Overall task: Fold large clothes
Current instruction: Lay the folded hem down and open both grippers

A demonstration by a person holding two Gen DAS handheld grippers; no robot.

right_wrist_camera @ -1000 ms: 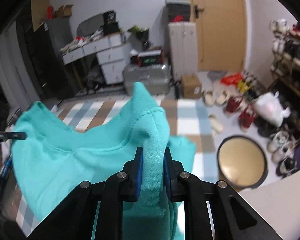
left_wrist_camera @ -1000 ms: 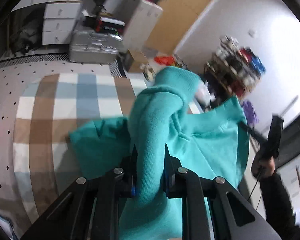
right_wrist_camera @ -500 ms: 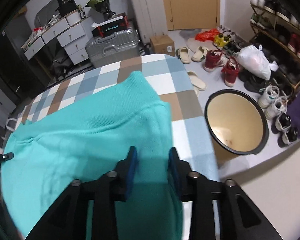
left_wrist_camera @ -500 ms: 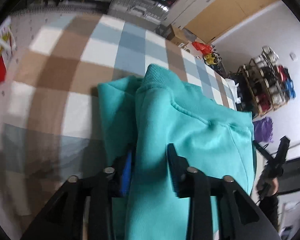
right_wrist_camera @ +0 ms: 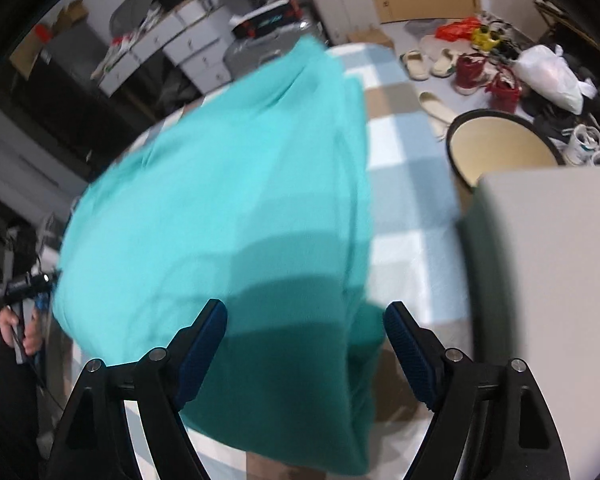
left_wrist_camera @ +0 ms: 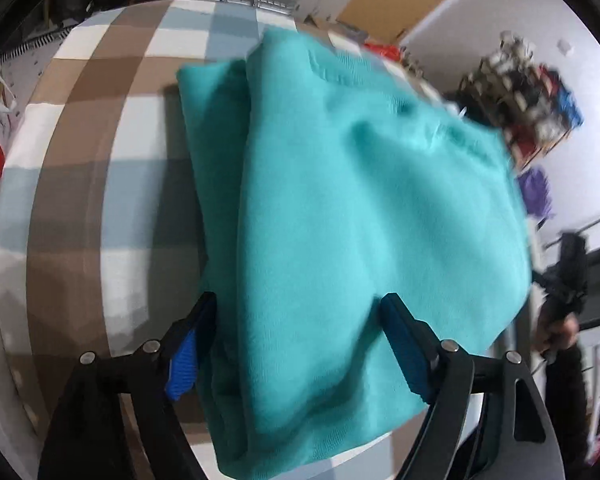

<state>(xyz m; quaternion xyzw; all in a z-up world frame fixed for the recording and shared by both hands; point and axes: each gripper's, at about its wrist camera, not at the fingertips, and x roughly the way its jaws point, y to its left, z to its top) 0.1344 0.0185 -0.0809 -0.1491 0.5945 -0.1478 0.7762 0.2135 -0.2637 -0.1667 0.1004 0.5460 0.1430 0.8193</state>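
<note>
The left gripper (left_wrist_camera: pixel 296 320) has its jaws opening, set wide apart, and the teal sweatshirt (left_wrist_camera: pixel 360 220) lies between them without being pinched; its blue pads (left_wrist_camera: pixel 184 356) stand clear of the cloth on either side. The garment spreads ahead of this gripper in folded layers on the checked cloth surface (left_wrist_camera: pixel 80 184), with a lower layer showing along its left edge. The right gripper (right_wrist_camera: pixel 304 320) also has its jaws opening, with the same teal sweatshirt (right_wrist_camera: pixel 228 208) between and ahead of them, the pads not pressing it. To the right of this gripper sits a round tray-like table (right_wrist_camera: pixel 504 148), with shoes (right_wrist_camera: pixel 472 76) on the floor beyond. At far left, a hand (right_wrist_camera: pixel 18 332) holds the other tool.
</note>
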